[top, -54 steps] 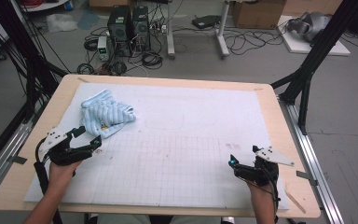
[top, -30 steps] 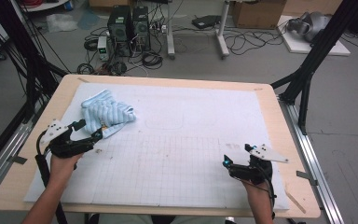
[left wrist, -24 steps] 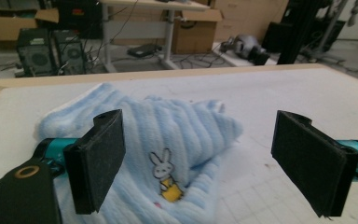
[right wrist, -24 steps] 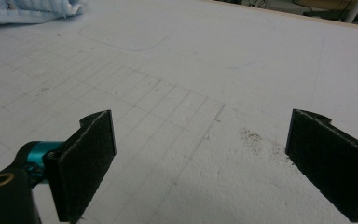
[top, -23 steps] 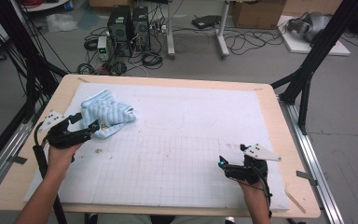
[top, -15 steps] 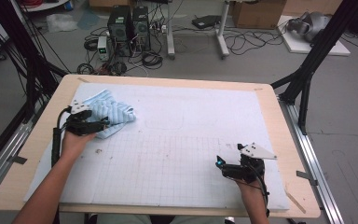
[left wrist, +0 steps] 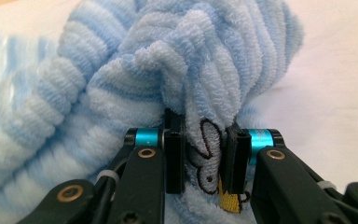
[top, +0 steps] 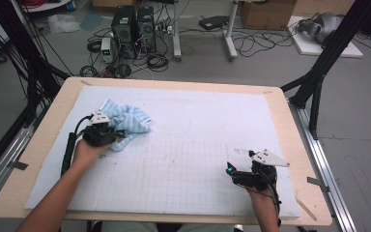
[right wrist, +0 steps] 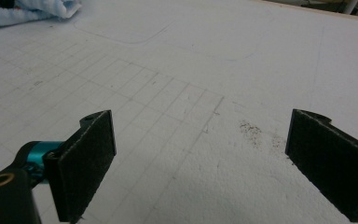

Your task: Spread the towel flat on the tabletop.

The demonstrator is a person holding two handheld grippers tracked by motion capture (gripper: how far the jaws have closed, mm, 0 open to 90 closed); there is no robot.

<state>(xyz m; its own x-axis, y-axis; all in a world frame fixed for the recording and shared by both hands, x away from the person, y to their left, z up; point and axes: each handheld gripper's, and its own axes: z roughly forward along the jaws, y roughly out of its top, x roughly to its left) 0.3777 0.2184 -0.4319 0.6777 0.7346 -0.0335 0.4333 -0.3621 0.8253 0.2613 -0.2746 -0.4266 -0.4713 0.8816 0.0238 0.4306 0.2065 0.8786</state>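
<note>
A crumpled light-blue striped towel [top: 128, 121] lies on the left part of the white gridded mat [top: 188, 145]. My left gripper [top: 118, 136] sits at the towel's near edge. Its jaws have just been closing, and in the left gripper view the pads [left wrist: 174, 161] pinch a fold of the towel [left wrist: 177, 74] that bears a small embroidered figure. My right gripper [top: 230, 171] rests low over the mat near the front right. Its pads [right wrist: 86, 161] stand wide apart with bare mat [right wrist: 191, 93] between them, and the towel [right wrist: 32, 9] shows far off at the top left.
The mat covers a wooden table [top: 299, 145] framed by black struts [top: 319, 72]. Beyond the far edge stand computer towers [top: 133, 24], loose cables and table legs on the floor. The mat's middle and right side carry only faint grid lines.
My left hand moved forward and rightward up to the towel, and its jaws closed on the towel's near edge. The right gripper crept slightly leftward and stayed open.
</note>
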